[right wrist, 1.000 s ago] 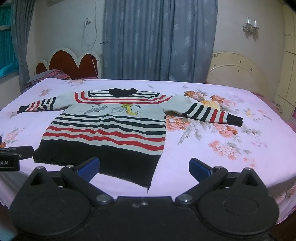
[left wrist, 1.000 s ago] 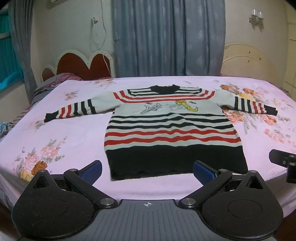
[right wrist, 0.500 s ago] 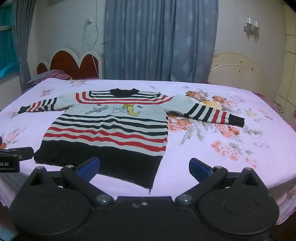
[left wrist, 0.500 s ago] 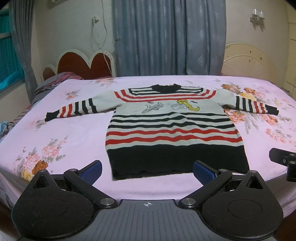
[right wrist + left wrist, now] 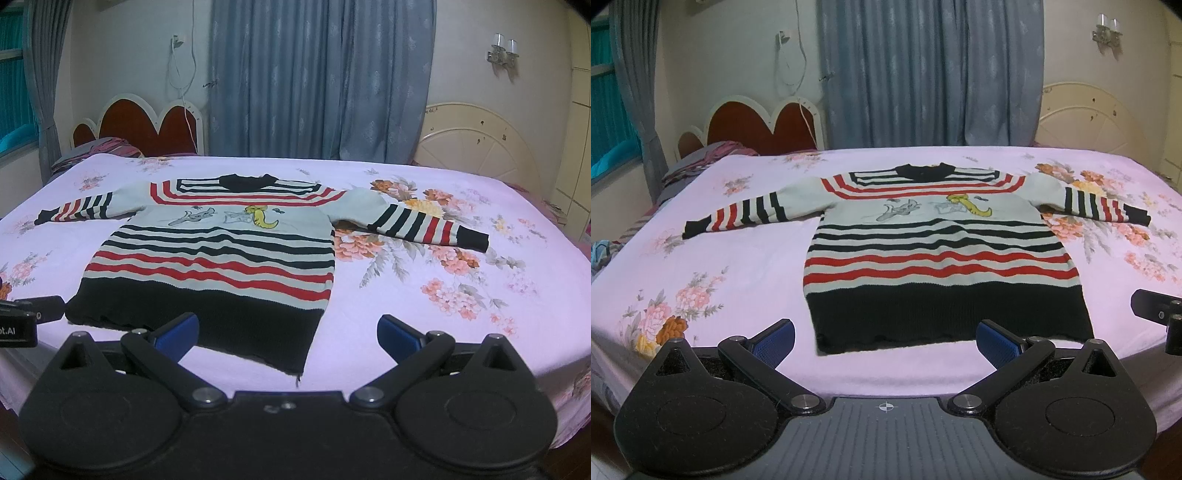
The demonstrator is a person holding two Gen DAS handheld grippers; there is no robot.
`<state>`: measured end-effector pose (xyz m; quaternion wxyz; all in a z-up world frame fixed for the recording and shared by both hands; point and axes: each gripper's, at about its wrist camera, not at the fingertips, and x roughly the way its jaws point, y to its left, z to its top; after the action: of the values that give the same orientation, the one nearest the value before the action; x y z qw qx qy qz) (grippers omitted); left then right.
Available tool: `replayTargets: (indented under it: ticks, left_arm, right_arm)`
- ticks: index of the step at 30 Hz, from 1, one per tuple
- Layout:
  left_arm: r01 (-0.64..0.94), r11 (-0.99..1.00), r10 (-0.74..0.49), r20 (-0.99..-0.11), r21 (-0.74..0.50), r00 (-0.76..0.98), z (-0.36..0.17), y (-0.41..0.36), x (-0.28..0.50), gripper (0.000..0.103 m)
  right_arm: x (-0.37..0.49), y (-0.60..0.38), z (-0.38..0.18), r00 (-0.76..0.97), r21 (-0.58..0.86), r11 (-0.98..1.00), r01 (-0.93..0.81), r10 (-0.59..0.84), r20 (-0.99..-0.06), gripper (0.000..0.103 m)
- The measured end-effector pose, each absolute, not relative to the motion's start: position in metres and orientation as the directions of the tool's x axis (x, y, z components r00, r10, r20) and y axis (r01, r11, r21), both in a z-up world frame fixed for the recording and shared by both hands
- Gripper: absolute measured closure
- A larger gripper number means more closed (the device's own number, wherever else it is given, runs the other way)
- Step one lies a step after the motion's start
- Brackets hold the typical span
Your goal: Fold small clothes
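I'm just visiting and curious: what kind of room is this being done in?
Most likely a home bedroom. A striped sweater lies flat on a bed with a floral sheet, a headboard stands behind it, and long curtains hang on the far wall.

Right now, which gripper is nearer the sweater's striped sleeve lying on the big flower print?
Right. The right gripper hangs at the hem corner on that sleeve's side; the left gripper faces the opposite hem corner, farther away. Both are open.
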<state>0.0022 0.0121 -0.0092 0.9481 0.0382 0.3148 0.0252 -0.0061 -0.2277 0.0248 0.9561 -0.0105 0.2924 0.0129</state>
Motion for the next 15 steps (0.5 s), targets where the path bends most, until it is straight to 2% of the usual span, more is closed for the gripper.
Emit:
replayTargets:
  ticks: [15]
  left_arm:
    - [-0.027,0.995,0.077,-0.599,0.091,0.797,-0.0106,0.0111,0.0033,0.0]
  right_arm:
    - [-0.0031,-0.2297,0.0229,0.828,-0.008,0.999,-0.034,0.024,-0.56,0.001]
